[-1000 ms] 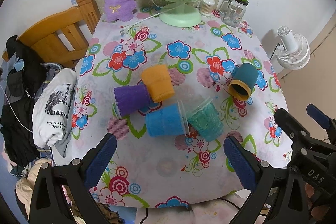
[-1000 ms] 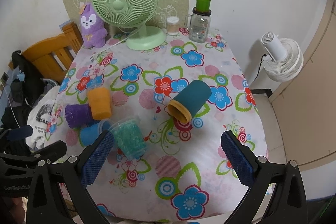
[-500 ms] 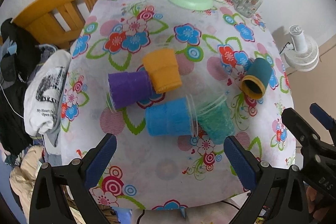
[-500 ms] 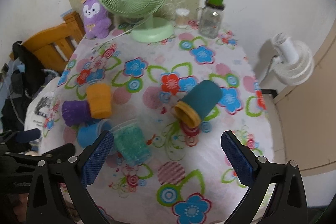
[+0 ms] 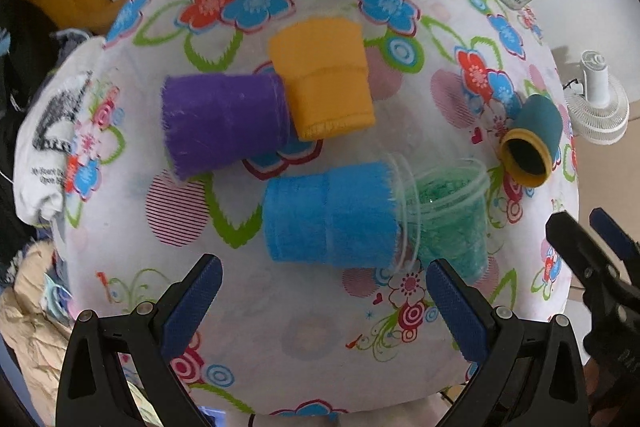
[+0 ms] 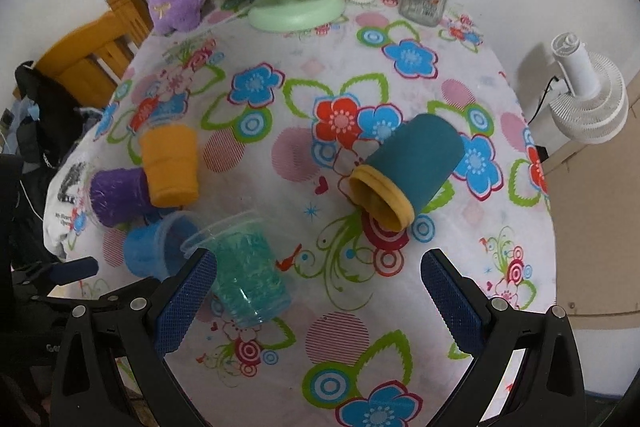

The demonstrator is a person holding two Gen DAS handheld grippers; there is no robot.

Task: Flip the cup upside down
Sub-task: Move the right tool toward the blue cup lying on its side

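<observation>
Blue fuzz covers the nearest cup, the blue cup point(image 5: 328, 215), which lies on its side on the floral tablecloth point(image 5: 248, 311) just ahead of my left gripper point(image 5: 320, 307), whose jaws stand spread wide with nothing between them. Its clear rim touches, or perhaps overlaps, the mouth of the green cup point(image 5: 448, 219), a see-through plastic one with a sparkly green lining, also tipped over. Behind them the purple cup point(image 5: 224, 123) and the orange cup point(image 5: 324, 75) lie touching each other, and the teal cup point(image 6: 408, 167) with its yellow rim rests on its side well apart, ahead of my right gripper point(image 6: 318, 301), which is likewise spread and empty. None of the five is yet mouth-down. I judge the blue cup to be the one in hand, since the left jaws are lined up on either side of it. These look like thin disposable plastic cups in soft sleeves: very light, easily crushed, and likely to roll or skid on the cloth if nudged. The fuzzy sleeve should give the pads good friction, so I would take it across the middle of the body, clear of the flimsy rim, squeezing only gently. My worry is that the green cup is dragged along with it if the two rims are caught together.
</observation>
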